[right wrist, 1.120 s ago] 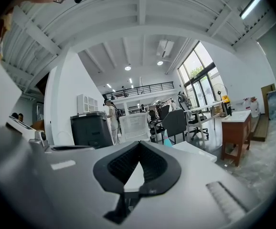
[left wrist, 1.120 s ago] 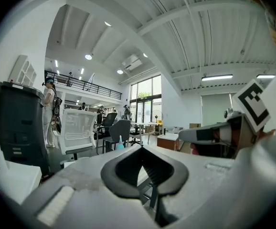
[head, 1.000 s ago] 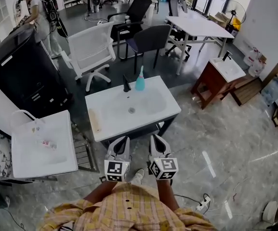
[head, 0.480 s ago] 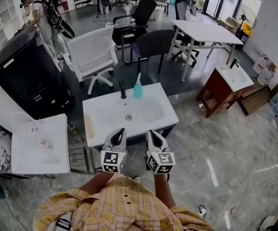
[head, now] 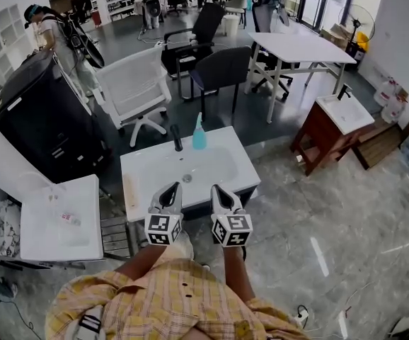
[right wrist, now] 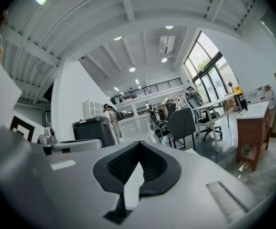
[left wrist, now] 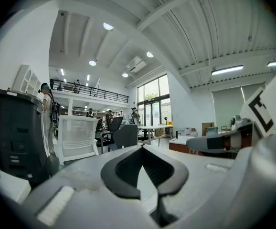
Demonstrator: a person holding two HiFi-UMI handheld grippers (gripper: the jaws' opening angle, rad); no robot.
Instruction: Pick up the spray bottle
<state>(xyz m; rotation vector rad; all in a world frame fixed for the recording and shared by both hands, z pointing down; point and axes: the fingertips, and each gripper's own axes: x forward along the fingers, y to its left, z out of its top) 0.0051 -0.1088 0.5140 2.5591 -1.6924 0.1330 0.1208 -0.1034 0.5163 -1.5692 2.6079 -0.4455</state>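
Head view: teal spray bottle (head: 199, 137) upright at far edge of white desk (head: 240, 163), beside faucet (head: 177, 139); left hand-held gripper (head: 170, 190) and right hand-held gripper (head: 218, 190) near the desk's front edge, short of it.
Left gripper view: jaws together, nothing between.
Right gripper view: likewise closed, empty.
Probably light, slick plastic (fill unclear); best pinched at the narrow neck.

At twelve o'clock, spray bottle (head: 199, 137): translucent teal plastic. washbasin (head: 139, 174): smooth, glossy white. My left gripper (head: 170, 190) and right gripper (head: 216, 190): matt grey plastic, ribbed black pads (right wrist: 123, 165). floor (head: 318, 211): polished, stone-look.

Yellow-and-orange plaid shirt (head: 155, 303), apparently short-sleeved, with small dark buttons (head: 188, 285).
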